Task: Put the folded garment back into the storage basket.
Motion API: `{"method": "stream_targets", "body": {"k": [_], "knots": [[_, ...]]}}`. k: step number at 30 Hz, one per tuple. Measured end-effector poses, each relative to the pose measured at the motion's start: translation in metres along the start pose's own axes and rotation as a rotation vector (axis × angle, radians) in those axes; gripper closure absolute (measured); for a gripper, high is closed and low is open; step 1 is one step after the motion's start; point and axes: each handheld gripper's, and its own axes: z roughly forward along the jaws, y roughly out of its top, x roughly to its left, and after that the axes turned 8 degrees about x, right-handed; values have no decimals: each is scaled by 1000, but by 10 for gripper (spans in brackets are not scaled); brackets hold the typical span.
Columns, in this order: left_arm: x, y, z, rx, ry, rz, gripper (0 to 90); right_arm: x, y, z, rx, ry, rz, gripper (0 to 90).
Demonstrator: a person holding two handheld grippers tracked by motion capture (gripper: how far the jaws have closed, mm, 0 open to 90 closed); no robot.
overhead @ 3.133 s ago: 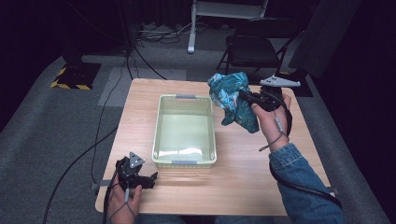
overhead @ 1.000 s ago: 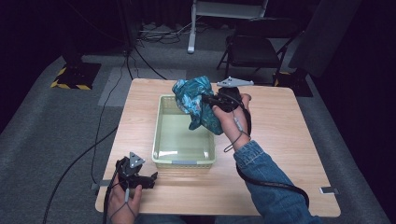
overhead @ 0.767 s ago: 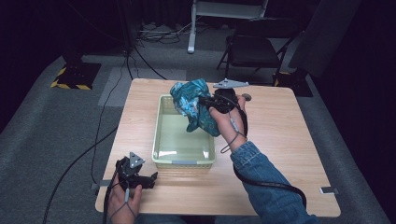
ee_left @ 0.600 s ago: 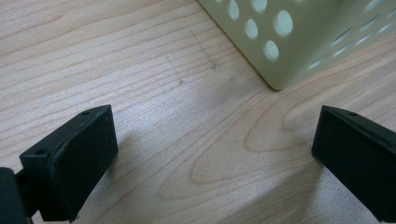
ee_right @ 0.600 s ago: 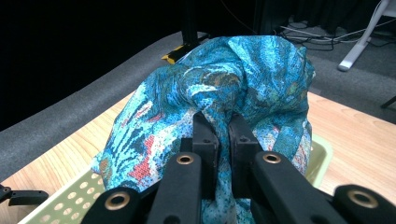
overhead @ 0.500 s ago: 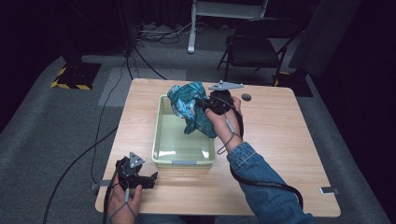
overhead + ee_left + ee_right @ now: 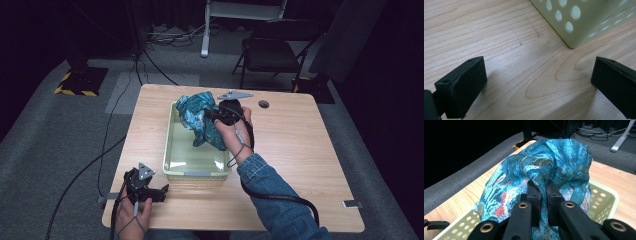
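Overhead, the right gripper (image 7: 214,114) has its fingers clamped on the teal cloth (image 7: 196,116) above the basket (image 7: 172,150); the left gripper (image 7: 156,192) fingers gape.

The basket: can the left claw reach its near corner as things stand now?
Probably yes. The left claw is open on the bare table, and the basket corner lies just ahead with nothing between them.

Brightly lit from above on the table (image 7: 300,145), black beyond the floor's edge. Soft shadows beside both jaws in the left gripper view. Sharp on the cloth (image 7: 554,165), slightly grainy overall.
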Motion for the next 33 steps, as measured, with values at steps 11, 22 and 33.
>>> {"method": "stream_targets", "body": {"k": [11, 22, 33], "knots": [[0, 0, 0, 0, -1, -1, 3, -7, -13, 32, 136, 138, 82, 375], [0, 0, 0, -2, -1, 0, 3, -16, -15, 19, 87, 131, 13, 324], [0, 0, 0, -2, -2, 0, 3, -18, -10, -5, 42, 141, -53, 311]]}}
